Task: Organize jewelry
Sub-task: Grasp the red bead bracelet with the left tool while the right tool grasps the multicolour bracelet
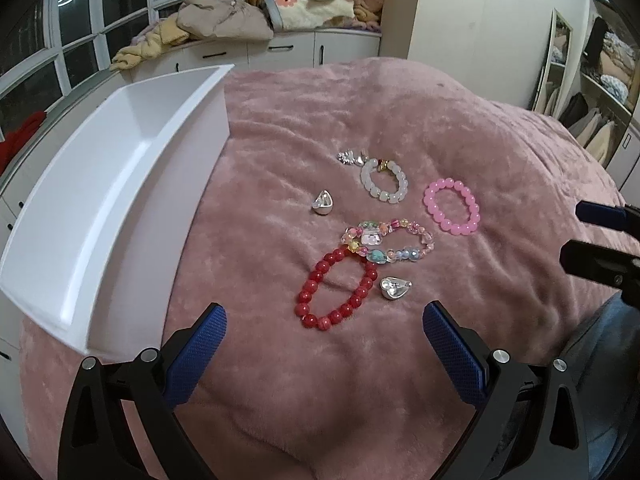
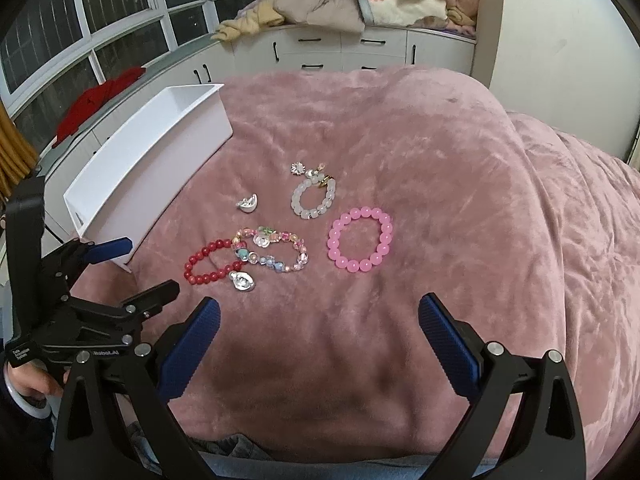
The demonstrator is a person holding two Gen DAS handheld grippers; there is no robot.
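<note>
Left tongs point(image 1: 324, 334): jaws spread wide, nothing held, hovering above the pink blanket point(image 1: 360, 380) on the bed. Right tongs point(image 2: 319, 330): jaws likewise wide apart, empty.

Jewelry laid loose on the blanket, left wrist view:
- Red bead bracelet point(image 1: 336, 289) nearest the left tongs, at 12 o'clock from them.
- Multicolour charm bracelet point(image 1: 387, 241) touching the red one at its 1 o'clock edge.
- Silver heart charm point(image 1: 395, 288) just beside the red bracelet, at 3 o'clock.
- Silver teardrop charm point(image 1: 322, 202) apart, at 11 o'clock of the charm bracelet.
- White bead bracelet point(image 1: 384, 181) further back, small silver charms point(image 1: 352, 157) at its 10 o'clock.
- Pink bead bracelet point(image 1: 452, 206) at 3 o'clock of the white one, separate.

White tray point(image 1: 100, 216) at 9 o'clock of the jewelry, resting on the blanket, interior bare.
</note>
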